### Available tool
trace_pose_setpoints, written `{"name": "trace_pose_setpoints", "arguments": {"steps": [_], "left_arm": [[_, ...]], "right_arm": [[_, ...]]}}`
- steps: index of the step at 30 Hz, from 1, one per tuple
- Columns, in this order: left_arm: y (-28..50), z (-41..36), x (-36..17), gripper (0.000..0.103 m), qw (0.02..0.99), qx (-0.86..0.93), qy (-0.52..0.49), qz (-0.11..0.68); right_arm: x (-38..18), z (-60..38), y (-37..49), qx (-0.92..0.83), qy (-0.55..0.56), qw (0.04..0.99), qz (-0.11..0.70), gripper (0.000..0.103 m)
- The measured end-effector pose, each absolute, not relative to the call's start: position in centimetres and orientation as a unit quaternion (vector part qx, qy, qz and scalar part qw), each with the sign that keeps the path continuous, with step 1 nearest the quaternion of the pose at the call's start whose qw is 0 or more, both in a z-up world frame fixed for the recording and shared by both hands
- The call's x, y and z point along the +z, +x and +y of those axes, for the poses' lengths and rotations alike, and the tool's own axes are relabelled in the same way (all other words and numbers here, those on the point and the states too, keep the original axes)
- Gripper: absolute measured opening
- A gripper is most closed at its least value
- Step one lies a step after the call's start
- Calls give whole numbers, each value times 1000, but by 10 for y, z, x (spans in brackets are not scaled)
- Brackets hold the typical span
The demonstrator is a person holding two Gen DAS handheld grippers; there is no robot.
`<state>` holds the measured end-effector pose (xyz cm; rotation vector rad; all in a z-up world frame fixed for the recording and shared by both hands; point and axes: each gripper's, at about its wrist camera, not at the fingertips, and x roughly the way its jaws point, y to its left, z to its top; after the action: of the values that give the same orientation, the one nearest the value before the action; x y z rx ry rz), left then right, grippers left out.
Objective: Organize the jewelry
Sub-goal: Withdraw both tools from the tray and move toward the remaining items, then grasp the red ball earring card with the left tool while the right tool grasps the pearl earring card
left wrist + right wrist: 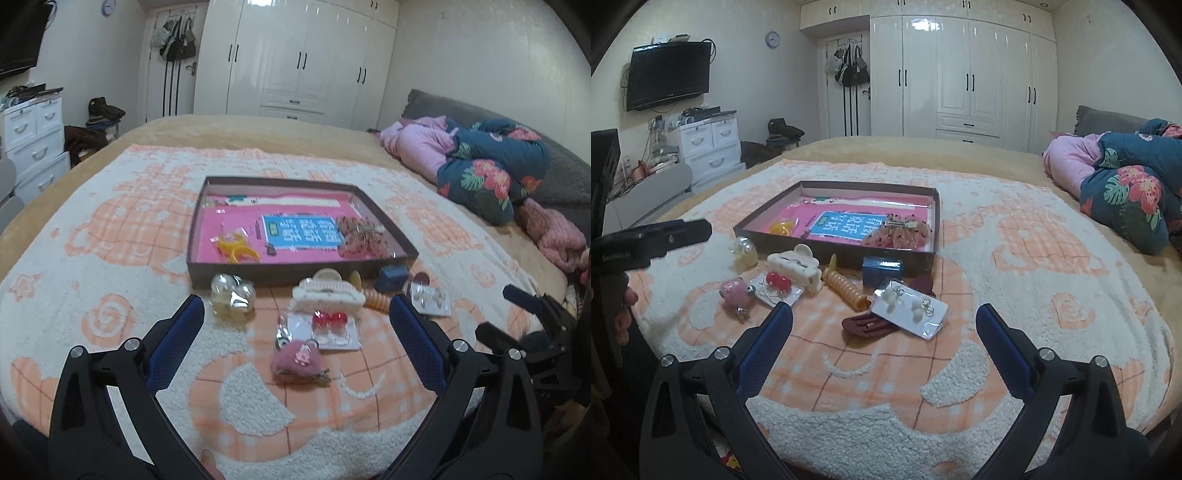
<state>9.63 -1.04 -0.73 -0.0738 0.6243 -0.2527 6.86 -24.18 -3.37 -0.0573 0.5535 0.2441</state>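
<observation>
Left tool (295, 321) and right tool (884, 325): fingers apart, empty, over blanket (1015, 266). Jewelry loose before tray (846, 258). I judge risk: earring card (910, 308) lies flat on pile, pinch may snag fleece or slip.

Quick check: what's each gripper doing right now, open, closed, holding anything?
Left gripper: open, holding nothing.
Right gripper: open, holding nothing.

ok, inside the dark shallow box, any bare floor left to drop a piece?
Yes: the pink floor between the yellow plastic clip and the blue printed card. The right end is crowded by the dotted pink hair clips; the back holds a pale strip.
</observation>
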Motion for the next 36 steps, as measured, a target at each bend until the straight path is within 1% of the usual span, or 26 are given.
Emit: {"name": "trace_pose_setpoints", "arguments": {"steps": [9,18,23,33,36], "left_arm": [[110,-30,-39,92,925,-135,-10,354],[132,-41,-60,92,915,-125,9,383],[141,-50,-66,92,911,-130,19,391],[155,-62,-79,92,906,-126,56,401],[157,-66,-83,87,902,-130,59,408]], "right_arm": [[-47,-254,84,91,-17,953,288,97],[-61,-265,105,63,-6,949,310,97],[-69,-277,119,50,27,942,331,97],[-77,-266,138,74,35,934,348,97],[-80,-262,146,73,39,931,356,97]]}}
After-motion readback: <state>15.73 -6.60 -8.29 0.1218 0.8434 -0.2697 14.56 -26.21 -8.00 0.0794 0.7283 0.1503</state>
